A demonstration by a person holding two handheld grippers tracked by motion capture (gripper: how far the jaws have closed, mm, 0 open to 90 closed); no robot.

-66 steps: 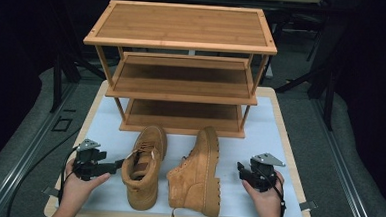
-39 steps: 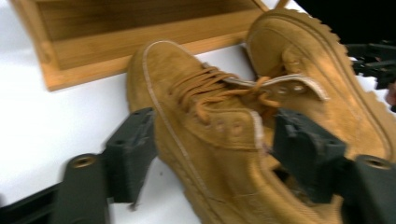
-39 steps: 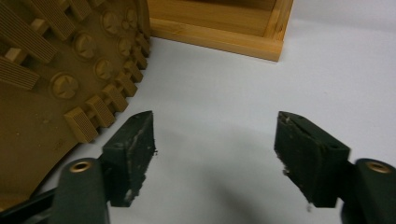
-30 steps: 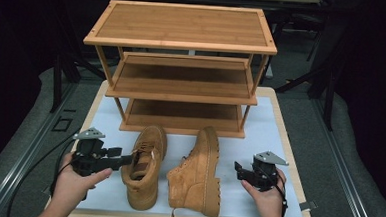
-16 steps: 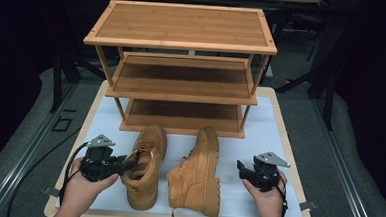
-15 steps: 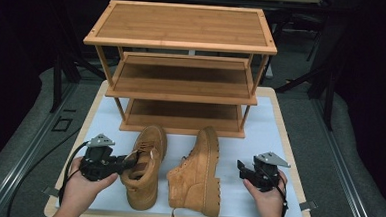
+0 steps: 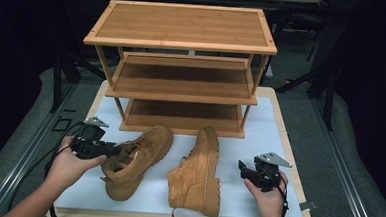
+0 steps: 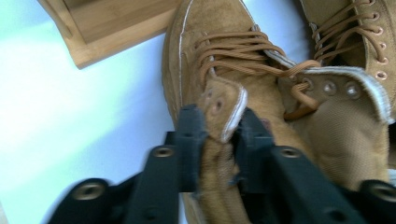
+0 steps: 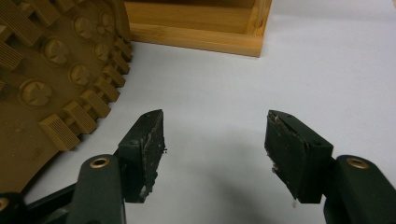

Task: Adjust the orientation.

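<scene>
three-tier bamboo shoe rack (image 7: 181, 25) stood at the white-topped table's (image 7: 275, 133) far edge. upright tan suede boot (image 7: 138, 158) sat front-left; left gripper (image 8: 217, 140) clamped its collar. better to bite deeper before lifting. right gripper (image 9: 215, 140) gaped empty beside the tipped boot's lugged sole (image 9: 51, 70), visible in its own view.

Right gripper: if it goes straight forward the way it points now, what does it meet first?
Probably the lying boot's sole, just left of the line of the open right gripper. If it passes that, the shoe rack's bottom frame is next; depth is unclear.
</scene>
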